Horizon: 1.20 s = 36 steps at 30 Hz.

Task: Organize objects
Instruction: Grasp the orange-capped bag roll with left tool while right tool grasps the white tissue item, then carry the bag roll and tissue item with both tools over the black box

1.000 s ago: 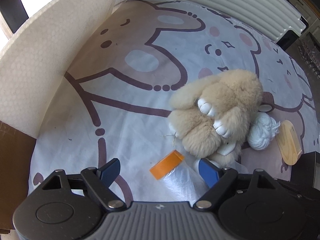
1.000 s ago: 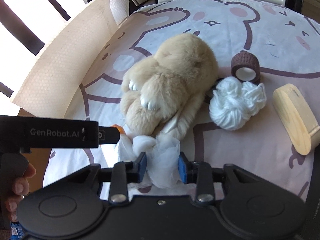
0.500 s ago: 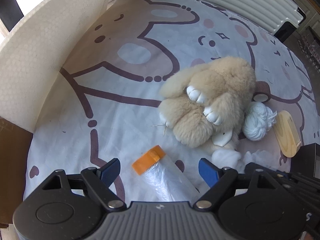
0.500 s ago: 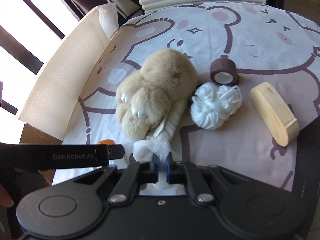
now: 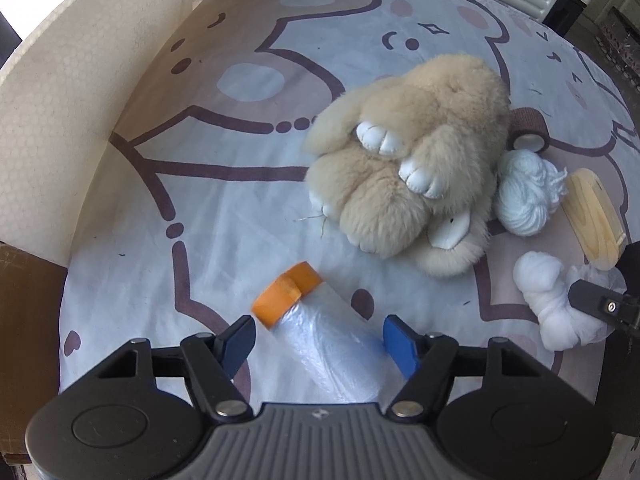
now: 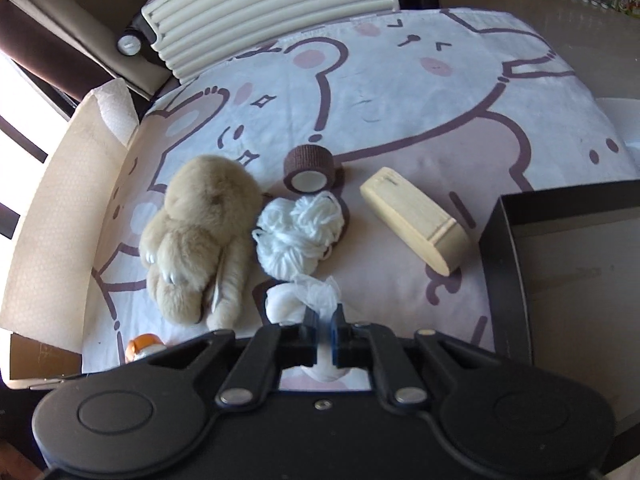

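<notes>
between closing left fingers (image 5: 394, 338): orange-capped tube (image 5: 320, 332)

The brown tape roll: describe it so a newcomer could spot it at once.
Find the big beige plush rabbit on the cartoon bear sheet. Beside it lies a white yarn ball; the brown tape roll sits just beyond that. It is the only dark, ring-shaped thing there, with a white core.

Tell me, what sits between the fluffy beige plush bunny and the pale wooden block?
A ball of white yarn lies between the bunny and block, clearest in the right wrist view.
</notes>
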### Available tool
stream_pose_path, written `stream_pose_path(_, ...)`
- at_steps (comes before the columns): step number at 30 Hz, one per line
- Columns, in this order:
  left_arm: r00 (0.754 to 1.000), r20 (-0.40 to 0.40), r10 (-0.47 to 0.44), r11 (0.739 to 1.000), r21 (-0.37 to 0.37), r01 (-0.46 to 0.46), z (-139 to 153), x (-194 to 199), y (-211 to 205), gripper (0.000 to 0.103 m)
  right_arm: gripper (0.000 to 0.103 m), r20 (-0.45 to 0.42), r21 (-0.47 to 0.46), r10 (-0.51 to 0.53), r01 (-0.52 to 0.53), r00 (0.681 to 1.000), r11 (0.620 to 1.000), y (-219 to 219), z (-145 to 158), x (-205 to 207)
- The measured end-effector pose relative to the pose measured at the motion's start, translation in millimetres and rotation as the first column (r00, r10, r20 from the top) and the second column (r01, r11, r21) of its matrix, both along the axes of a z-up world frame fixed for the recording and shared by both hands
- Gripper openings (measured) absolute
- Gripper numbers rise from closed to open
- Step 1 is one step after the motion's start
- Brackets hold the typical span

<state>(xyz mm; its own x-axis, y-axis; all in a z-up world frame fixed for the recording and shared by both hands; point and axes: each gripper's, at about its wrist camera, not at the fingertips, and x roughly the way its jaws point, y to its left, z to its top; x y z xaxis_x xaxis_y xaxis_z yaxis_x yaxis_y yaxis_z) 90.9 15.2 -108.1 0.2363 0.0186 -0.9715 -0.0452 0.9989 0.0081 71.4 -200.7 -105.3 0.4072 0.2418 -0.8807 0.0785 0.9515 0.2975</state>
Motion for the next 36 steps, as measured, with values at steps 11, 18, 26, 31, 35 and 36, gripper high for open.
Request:
stream_pose_path(11, 0.942, 0.079, -0.327, 0.931, 0.200, 0.307, 1, -11, -39, 0.053, 0.009, -0.143, 0.037, 0.091, -0.086, 0.986, 0.996, 16, -14, -6)
stream_pose_path(18, 0.920, 0.094, -0.380, 0.914, 0.194, 0.357, 2, -13, -41, 0.050, 0.029, -0.117, 0.022, 0.163, -0.162, 0.980, 0.987, 26, -12, -8)
stream_pose_path(26, 0.943, 0.054, -0.327, 0.937, 0.144, 0.317, -2, -13, -30, 0.050, 0.039, -0.112, -0.087, 0.241, -0.251, 0.964, 0.964, 46, -22, -6)
stream_pose_path(31, 0.960, 0.008, -0.279, 0.952, 0.132, 0.275, -8, -11, -21, 0.050, 0.036, -0.114, -0.107, 0.252, -0.264, 0.961, 0.959, 45, -28, -5)
stream_pose_path(35, 0.969, 0.006, -0.247, 0.962, 0.121, 0.245, -6, -10, -16, 0.042, 0.031, -0.103, -0.101, 0.254, -0.264, 0.962, 0.959, 45, -23, -5)
stream_pose_path(36, 0.969, 0.019, -0.247, 0.962, 0.125, 0.243, -2, -11, -16, 0.042, 0.030, -0.095, -0.093, 0.248, -0.256, 0.964, 0.962, 44, -21, -5)
